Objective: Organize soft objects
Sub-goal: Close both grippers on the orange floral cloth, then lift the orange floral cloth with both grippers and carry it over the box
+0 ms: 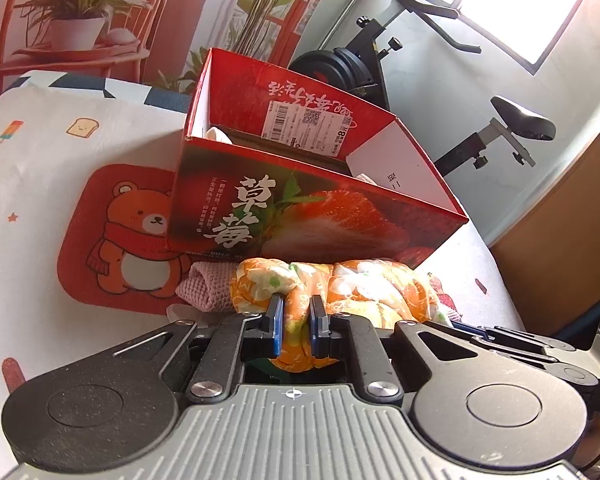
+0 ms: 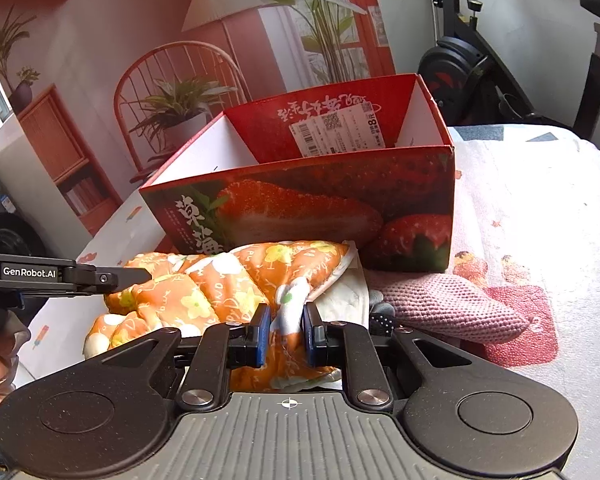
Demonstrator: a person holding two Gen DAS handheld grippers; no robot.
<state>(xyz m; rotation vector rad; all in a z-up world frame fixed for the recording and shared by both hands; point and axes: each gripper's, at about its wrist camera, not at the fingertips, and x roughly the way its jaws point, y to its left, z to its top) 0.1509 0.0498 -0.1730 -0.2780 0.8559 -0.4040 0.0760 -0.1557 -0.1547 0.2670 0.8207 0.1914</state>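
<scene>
- Left gripper (image 1: 296,314) is clamped on the orange floral quilted cloth (image 1: 364,288).
- Right gripper (image 2: 286,328) pinches the same cloth before the strawberry box (image 2: 300,200).

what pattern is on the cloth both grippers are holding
Orange cloth with yellow and white flowers, clearest in the right wrist view.

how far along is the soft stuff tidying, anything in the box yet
Partly done: the strawberry box already holds something pale in its left corner and by the divider, too hidden to name. In hand: the left gripper and right gripper are both shut on the orange floral cloth, bunched in front of the box. Left: getting that cloth in, then the pink knit piece lying beside it.
</scene>
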